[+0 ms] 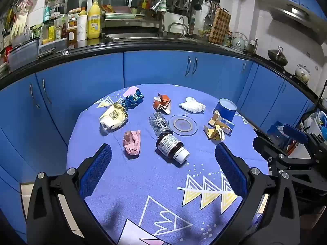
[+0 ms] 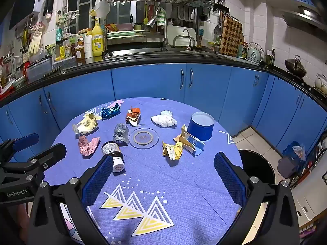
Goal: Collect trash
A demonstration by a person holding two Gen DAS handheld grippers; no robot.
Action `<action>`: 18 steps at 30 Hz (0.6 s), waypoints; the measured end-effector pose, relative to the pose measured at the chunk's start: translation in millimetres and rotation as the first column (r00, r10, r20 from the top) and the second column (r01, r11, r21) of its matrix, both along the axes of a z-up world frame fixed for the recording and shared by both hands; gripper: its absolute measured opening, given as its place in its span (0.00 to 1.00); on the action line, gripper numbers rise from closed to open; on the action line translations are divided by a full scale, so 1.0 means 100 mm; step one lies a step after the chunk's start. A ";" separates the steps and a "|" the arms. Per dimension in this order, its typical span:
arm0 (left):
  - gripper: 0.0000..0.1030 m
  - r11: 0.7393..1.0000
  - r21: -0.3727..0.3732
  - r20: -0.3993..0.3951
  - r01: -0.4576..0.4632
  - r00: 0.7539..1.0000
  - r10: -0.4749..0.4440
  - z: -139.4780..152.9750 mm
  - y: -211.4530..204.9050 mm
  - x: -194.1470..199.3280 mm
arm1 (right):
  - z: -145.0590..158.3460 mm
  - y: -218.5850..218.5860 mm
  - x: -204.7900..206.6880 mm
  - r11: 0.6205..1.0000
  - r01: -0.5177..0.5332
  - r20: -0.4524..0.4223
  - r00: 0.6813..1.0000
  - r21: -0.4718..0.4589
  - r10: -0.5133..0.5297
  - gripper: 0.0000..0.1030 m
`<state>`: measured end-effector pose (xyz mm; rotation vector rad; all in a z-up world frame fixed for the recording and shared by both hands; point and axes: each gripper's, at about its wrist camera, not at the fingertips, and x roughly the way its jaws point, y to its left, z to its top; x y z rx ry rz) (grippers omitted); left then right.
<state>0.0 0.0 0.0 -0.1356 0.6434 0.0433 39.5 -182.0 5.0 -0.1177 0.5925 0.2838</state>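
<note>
The round table (image 2: 184, 183) fills the centre of both views, trash scattered across its upper half. The black bin (image 2: 257, 169) at right frame edge sits low beside it, so dropped pieces could miss. The blue cup (image 2: 201, 127) and glass dish (image 2: 144, 137) crowd the yellow wrappers (image 2: 173, 147); the brown pill bottle (image 1: 172, 146) may roll. Left gripper (image 1: 163, 163) and right gripper (image 2: 163, 169) hover with jaws wide apart, empty
</note>
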 end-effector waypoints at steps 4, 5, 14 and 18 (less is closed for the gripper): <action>0.97 1.000 -0.003 0.001 -0.002 1.000 0.002 0.00 0.00 0.00 | 0.00 0.00 0.00 1.000 0.000 0.003 1.000 -0.002 0.000 0.94; 0.97 1.000 -0.002 0.001 -0.002 1.000 0.002 0.00 0.00 0.00 | 0.00 0.00 0.00 1.000 0.000 0.002 1.000 -0.004 0.000 0.94; 0.97 1.000 -0.001 0.003 -0.002 1.000 0.002 0.00 0.00 0.00 | 0.00 0.00 0.00 1.000 0.000 0.000 1.000 -0.002 0.000 0.94; 0.97 1.000 0.000 0.004 -0.003 1.000 0.003 0.00 0.00 0.00 | 0.00 0.00 0.00 1.000 0.000 0.000 1.000 -0.002 0.000 0.94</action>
